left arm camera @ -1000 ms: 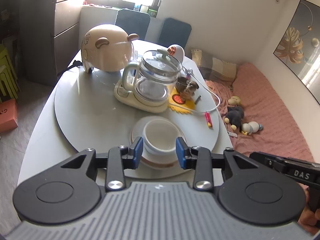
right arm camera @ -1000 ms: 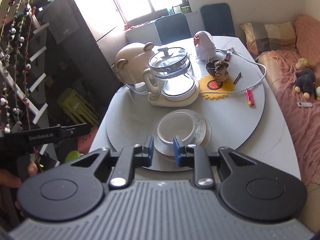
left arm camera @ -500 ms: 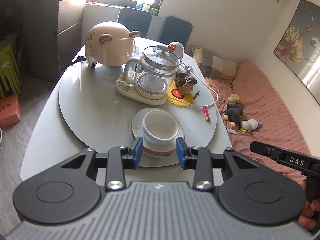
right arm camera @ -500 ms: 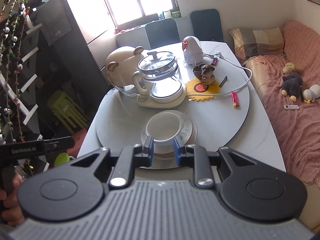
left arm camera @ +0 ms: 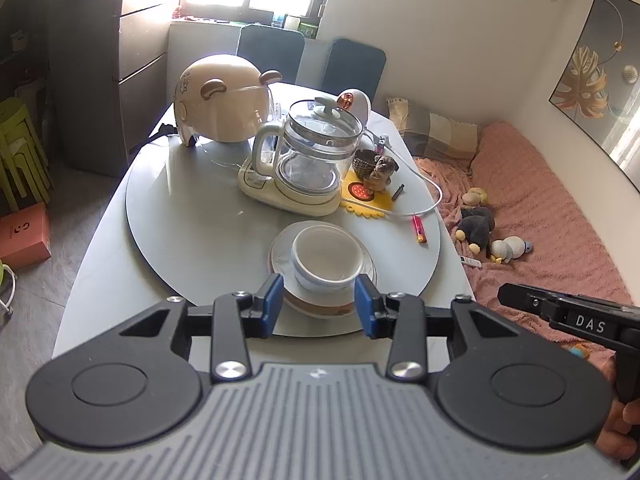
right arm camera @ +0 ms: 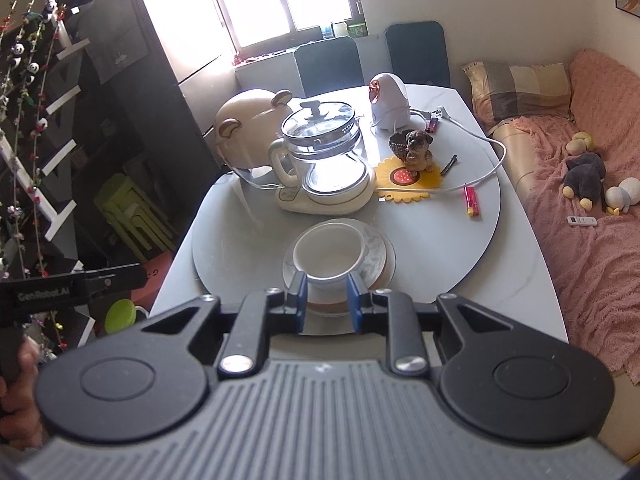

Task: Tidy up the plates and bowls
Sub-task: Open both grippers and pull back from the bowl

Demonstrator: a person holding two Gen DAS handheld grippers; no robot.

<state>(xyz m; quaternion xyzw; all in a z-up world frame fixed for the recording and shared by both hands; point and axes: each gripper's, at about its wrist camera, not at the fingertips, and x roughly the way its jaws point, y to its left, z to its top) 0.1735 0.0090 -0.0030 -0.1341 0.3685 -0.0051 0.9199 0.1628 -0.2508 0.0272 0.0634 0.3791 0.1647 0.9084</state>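
The bowl point(left arm camera: 326, 258) sits in the plate point(left arm camera: 320, 304) just in front of the kettle point(left arm camera: 306, 160) on the surface point(left arm camera: 192, 216). Judging by the stack, little remains; keep both tongs clear of it. The left tongs point(left arm camera: 319, 302) are opening, empty; the right tongs point(right arm camera: 326, 300) stand narrowly parted, gripping nothing. Only the left view shows the wall picture point(left arm camera: 592, 68); only the right view, the remote point(right arm camera: 582, 221) on the bed.

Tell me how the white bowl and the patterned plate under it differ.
The white bowl is deep and plain inside; the patterned plate is flat and shallow with a grey leaf motif. The bowl is narrower and sits on top; the plate is wider and lies underneath, on the grey turntable. Both are round, pale crockery, stacked upright.
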